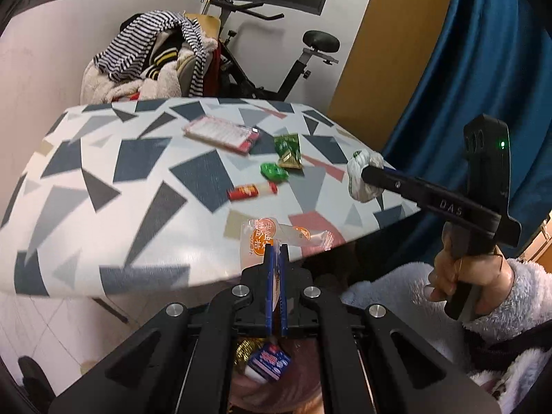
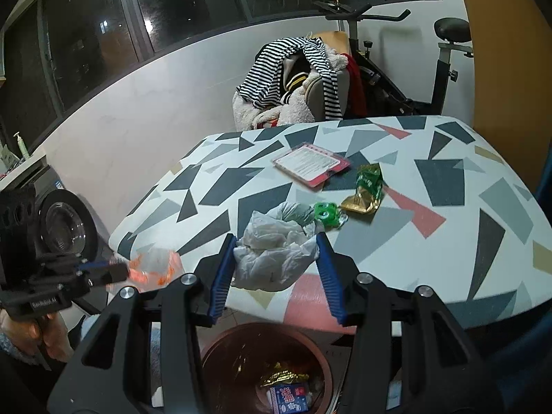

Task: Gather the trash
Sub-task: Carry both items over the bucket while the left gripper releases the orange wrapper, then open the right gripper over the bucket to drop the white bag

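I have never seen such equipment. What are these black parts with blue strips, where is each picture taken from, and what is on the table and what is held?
No robot here: a person holds a hand tool in each hand, each carrying a camera that looks along its two blue-padded fingers. One picture is from the left tool, the other from the right. The left gripper is shut on a clear orange-printed wrapper. The right gripper grips a crumpled white plastic bag. On the patterned table lie a pink card, a green packet, a small green wrapper and a red-and-white wrapper. Below stands a brown bin with trash inside.
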Tool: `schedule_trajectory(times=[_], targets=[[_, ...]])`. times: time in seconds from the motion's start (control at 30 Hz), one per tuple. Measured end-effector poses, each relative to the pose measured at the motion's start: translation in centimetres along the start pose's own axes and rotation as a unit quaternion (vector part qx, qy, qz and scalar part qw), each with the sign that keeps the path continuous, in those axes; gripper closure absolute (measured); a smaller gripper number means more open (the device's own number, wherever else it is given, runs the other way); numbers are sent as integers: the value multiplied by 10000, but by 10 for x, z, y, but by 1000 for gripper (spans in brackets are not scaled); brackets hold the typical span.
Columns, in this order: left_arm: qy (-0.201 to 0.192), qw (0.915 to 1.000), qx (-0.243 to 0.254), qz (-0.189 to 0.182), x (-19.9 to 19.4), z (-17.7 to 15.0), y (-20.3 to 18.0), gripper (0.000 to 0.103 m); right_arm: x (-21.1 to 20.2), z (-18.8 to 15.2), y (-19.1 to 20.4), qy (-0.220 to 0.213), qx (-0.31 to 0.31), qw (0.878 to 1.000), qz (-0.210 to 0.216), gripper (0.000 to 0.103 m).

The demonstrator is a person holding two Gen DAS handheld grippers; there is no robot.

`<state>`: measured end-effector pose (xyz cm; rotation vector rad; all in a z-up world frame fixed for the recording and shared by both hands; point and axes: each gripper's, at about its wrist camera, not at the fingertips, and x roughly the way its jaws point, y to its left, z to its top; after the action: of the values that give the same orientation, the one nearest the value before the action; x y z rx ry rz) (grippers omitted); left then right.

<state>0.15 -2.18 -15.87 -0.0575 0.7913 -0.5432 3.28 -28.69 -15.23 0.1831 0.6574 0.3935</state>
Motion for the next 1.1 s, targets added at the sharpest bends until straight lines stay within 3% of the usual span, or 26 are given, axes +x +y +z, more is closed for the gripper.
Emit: schedule_trajectory(times=[0.2,0.57,0.67,0.9,1.1], targets=[[178,9998,36,19,7,-19,-6,99,-5,-16,3,105,38,9999,-22,55],[286,9992,255,-111,18,-25,-17,98,-6,-29,2,188,66,9998,-62,55],[298,9990,294,-127,19,-25,-19,92,-6,-32,2,206,68,9997,-73,55],[101,9994,342,37,12,-23,-20,50,-2,-37,2,282,56,9995,-88,55],[-429,9968,415,537,-14,-18,-24,16,2,-51,7,417,-139,9989,-188,55]])
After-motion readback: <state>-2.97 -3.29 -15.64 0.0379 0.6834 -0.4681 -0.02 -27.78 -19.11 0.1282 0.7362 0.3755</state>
